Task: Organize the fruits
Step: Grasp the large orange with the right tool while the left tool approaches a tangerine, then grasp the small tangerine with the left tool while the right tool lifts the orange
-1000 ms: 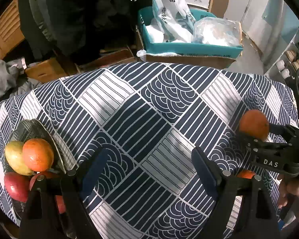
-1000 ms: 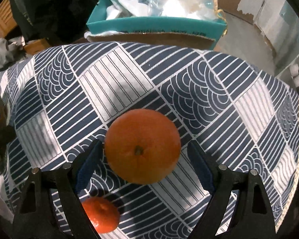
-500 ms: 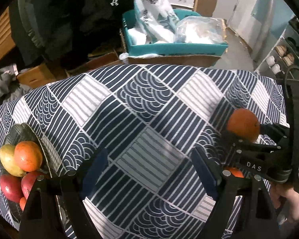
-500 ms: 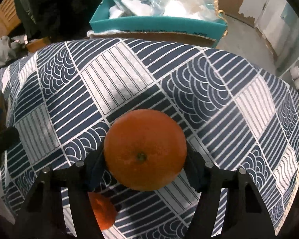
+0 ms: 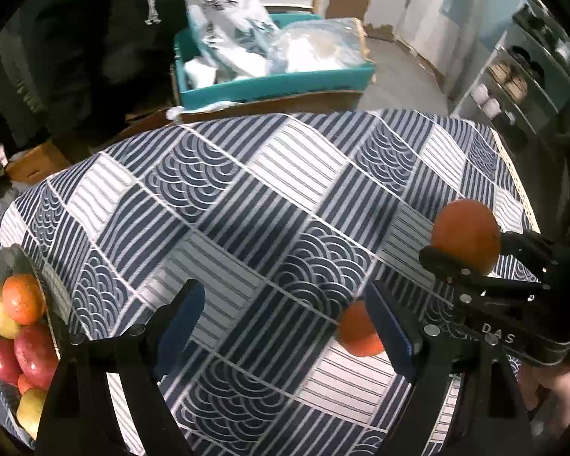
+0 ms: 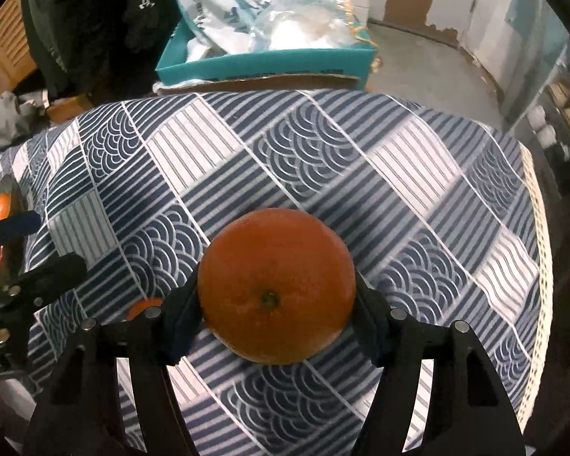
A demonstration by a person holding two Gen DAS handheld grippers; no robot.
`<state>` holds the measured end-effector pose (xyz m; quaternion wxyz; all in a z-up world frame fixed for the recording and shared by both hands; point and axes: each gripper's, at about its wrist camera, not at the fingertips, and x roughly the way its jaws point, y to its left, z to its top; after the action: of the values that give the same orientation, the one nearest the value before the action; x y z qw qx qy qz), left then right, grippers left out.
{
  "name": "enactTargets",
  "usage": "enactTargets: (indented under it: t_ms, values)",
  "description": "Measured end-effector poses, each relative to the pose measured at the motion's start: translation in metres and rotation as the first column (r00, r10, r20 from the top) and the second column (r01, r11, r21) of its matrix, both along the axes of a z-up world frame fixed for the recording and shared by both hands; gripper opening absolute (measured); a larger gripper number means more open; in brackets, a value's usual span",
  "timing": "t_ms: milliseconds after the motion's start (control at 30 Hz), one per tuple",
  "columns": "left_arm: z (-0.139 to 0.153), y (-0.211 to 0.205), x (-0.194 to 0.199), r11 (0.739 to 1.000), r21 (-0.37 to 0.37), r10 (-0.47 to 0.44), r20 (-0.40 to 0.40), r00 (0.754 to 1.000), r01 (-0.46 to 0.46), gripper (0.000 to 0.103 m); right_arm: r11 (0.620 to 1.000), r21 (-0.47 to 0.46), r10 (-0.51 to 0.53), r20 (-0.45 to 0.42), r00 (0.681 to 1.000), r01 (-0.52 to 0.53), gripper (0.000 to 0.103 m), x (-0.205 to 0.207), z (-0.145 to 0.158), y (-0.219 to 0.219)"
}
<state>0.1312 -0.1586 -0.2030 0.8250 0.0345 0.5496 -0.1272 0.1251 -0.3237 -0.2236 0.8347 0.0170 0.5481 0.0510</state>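
Observation:
My right gripper (image 6: pixel 277 304) is shut on a large orange (image 6: pixel 276 285) and holds it above the patterned tablecloth; the orange also shows at the right of the left wrist view (image 5: pixel 465 237). My left gripper (image 5: pixel 285 326) is open and empty. A small tangerine (image 5: pixel 357 328) lies on the cloth just inside its right finger, and peeks out in the right wrist view (image 6: pixel 142 306). A dark bowl (image 5: pixel 15 262) at the left edge holds several fruits: an orange (image 5: pixel 22 298), red apples (image 5: pixel 34 355) and yellow-green ones.
A teal box (image 5: pixel 269 83) with plastic bags stands on cardboard beyond the table's far edge. Shelves with small items (image 5: pixel 513 79) stand at the right. Dark clothing hangs at the back left. The blue and white cloth (image 5: pixel 247 197) covers the table.
My right gripper closed on the large orange and lifted it. My left gripper swung right, from beside the bowl to next to the small tangerine.

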Motion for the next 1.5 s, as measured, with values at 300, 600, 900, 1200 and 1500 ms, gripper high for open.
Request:
enactTargets:
  t_ms: [300, 600, 900, 1200, 1500]
  values:
    - [-0.017, -0.033, -0.016, 0.998, 0.017, -0.054, -0.037, 0.998, 0.054, 0.087, 0.998, 0.024, -0.062, -0.014, 0.998, 0.062, 0.068, -0.028, -0.007, -0.029]
    - [-0.038, -0.046, -0.024, 0.998, 0.024, -0.064, -0.079, 0.995, 0.066, 0.087, 0.997, 0.023, -0.079, -0.024, 0.997, 0.08, 0.068, -0.04, -0.01, -0.046]
    - [-0.054, -0.049, -0.022, 0.999, -0.006, -0.053, -0.126, 0.991, 0.053, 0.081, 0.994, 0.043, -0.097, -0.038, 0.995, 0.099, 0.068, -0.038, -0.015, -0.057]
    - [-0.058, -0.056, -0.028, 0.994, -0.004, -0.109, -0.122, 0.987, 0.109, 0.046, 0.995, 0.041, -0.084, -0.031, 0.996, 0.085, 0.068, -0.033, -0.013, -0.052]
    - [-0.03, -0.039, -0.029, 0.997, -0.019, -0.075, -0.046, 0.996, 0.074, 0.046, 0.998, 0.019, -0.053, 0.019, 0.998, 0.053, 0.068, -0.033, 0.002, -0.04]
